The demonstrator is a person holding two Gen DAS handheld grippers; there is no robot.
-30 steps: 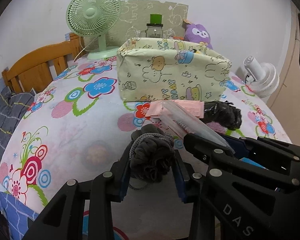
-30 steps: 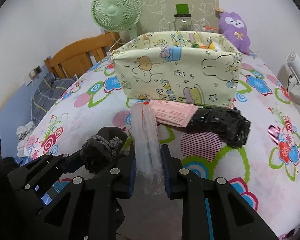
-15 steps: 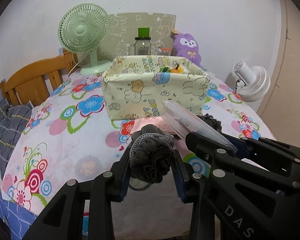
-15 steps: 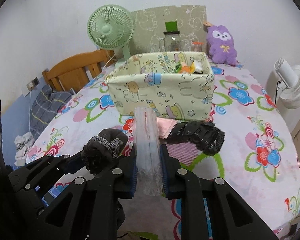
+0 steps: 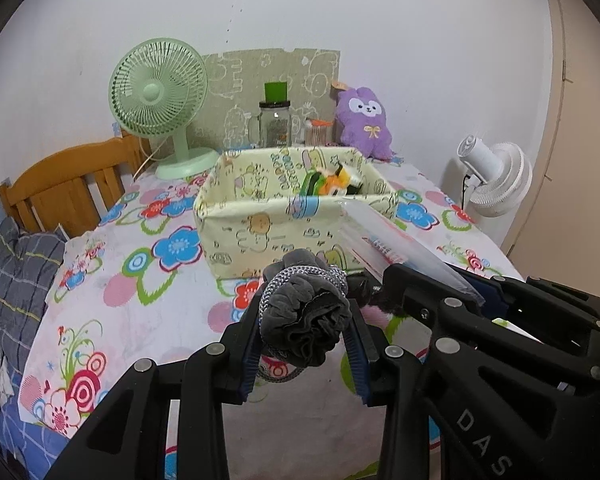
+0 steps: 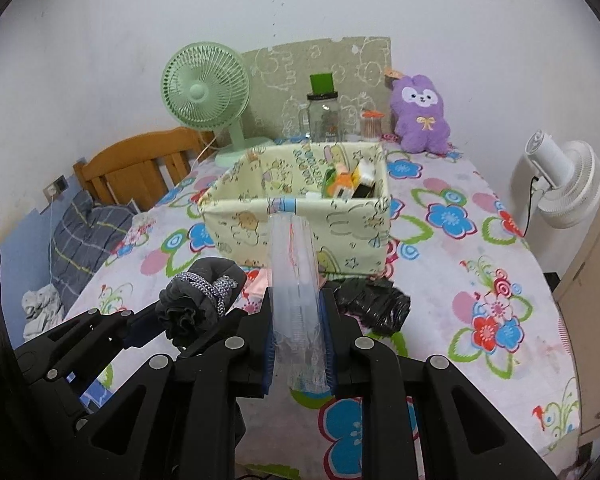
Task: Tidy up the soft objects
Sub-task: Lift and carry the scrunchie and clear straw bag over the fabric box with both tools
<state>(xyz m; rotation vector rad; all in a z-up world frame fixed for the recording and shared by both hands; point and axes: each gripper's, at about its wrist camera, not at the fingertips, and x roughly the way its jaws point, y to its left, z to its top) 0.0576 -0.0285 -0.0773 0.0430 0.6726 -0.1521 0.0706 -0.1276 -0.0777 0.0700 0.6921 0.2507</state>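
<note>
My left gripper [image 5: 305,332] is shut on a rolled grey sock bundle [image 5: 304,312] tied with grey-white cord, held above the flowered tablecloth. My right gripper [image 6: 298,344] is shut on a clear plastic packet [image 6: 294,272] that sticks out forward toward the yellow cartoon-print fabric box [image 6: 300,216]. Several small colourful packs lie in the back right of that box [image 5: 284,208]. In the left wrist view the right gripper [image 5: 432,280] with its clear packet [image 5: 384,240] stands close on the right. In the right wrist view the sock bundle [image 6: 200,300] sits just left.
A black plastic bag [image 6: 374,306] and a pink packet [image 6: 256,284] lie before the box. A green fan [image 5: 160,100], a glass jar [image 5: 275,124] and a purple plush [image 5: 364,120] stand behind it. A white fan [image 6: 568,184] is off the right edge, a wooden chair [image 5: 64,188] at the left.
Both grippers have risen with their loads, so the views now look down into the box. The grips are unchanged.
</note>
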